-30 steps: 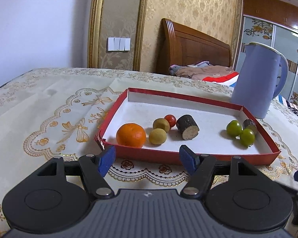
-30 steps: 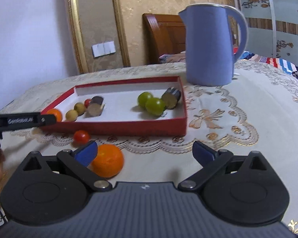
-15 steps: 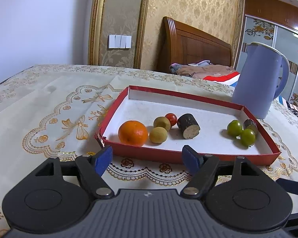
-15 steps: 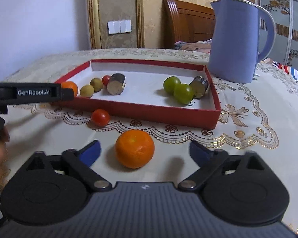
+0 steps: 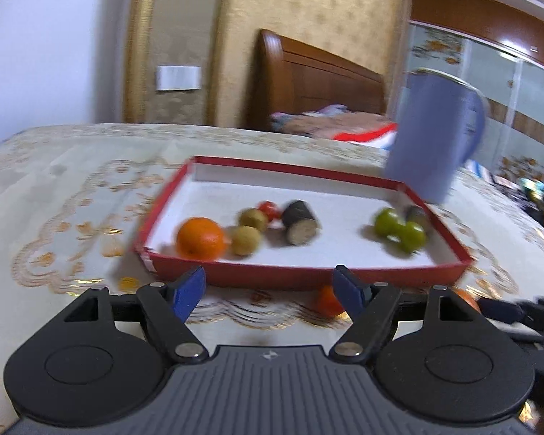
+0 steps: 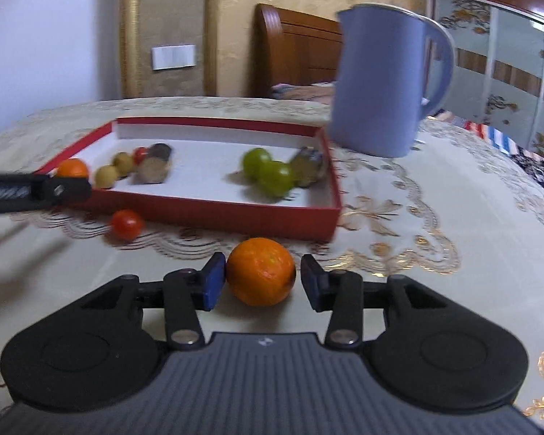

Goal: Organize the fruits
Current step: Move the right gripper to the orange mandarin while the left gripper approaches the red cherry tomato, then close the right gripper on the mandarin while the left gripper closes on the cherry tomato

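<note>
A loose orange (image 6: 261,272) lies on the tablecloth just in front of the red tray (image 6: 235,214). My right gripper (image 6: 261,281) is closing around it: the left pad touches it, and a thin gap shows at the right pad. A cherry tomato (image 6: 127,224) lies loose to the left. The tray (image 5: 272,277) holds an orange (image 5: 199,238), two tan fruits (image 5: 243,241), a small tomato (image 5: 268,208), a dark cut piece (image 5: 300,223) and two green fruits (image 5: 388,221). My left gripper (image 5: 270,291) is open and holds nothing, short of the tray's front wall.
A tall blue kettle (image 6: 380,83) stands just behind the tray's far right corner. The embroidered tablecloth (image 6: 435,253) has bare room to the right of the tray. A wooden headboard and a wall lie beyond the table.
The right gripper's jaws have come in from wide open to close around the loose orange, which now sits between the pads. The left view has shifted a little; its jaws stay apart.
</note>
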A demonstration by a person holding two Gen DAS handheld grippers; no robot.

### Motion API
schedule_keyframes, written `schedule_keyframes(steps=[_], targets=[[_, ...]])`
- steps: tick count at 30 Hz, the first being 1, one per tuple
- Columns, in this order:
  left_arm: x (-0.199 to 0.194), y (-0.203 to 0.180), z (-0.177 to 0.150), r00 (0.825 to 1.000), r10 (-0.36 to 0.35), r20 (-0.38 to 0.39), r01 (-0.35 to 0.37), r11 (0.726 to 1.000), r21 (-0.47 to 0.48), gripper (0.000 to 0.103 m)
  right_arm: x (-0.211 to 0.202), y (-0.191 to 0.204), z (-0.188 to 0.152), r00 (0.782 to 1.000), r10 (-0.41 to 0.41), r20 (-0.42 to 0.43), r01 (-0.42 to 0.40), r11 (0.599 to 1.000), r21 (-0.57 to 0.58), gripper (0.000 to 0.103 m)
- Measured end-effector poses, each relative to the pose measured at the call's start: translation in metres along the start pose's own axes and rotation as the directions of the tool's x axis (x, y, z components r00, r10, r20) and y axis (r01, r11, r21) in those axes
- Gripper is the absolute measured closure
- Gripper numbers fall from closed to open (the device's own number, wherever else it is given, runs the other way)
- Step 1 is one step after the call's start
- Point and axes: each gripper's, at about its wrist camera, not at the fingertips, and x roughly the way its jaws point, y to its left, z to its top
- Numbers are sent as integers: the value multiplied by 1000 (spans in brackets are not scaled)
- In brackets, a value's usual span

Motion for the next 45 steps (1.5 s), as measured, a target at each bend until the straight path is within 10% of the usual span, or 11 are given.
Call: schedule_keyframes(steps=[26, 30, 45], targets=[[42, -31, -7, 986, 81, -146, -71, 995, 69, 25, 11, -11, -1, 998, 27, -48, -24, 998, 62, 45], [44, -35, -7, 985, 86, -149, -73, 993, 94, 26, 12, -14, -1, 998, 25, -52, -20, 996, 85, 30], [36, -38, -9, 990, 63, -127, -47, 991, 122, 71, 13, -15, -2, 998, 21, -56, -15, 995, 101, 22]])
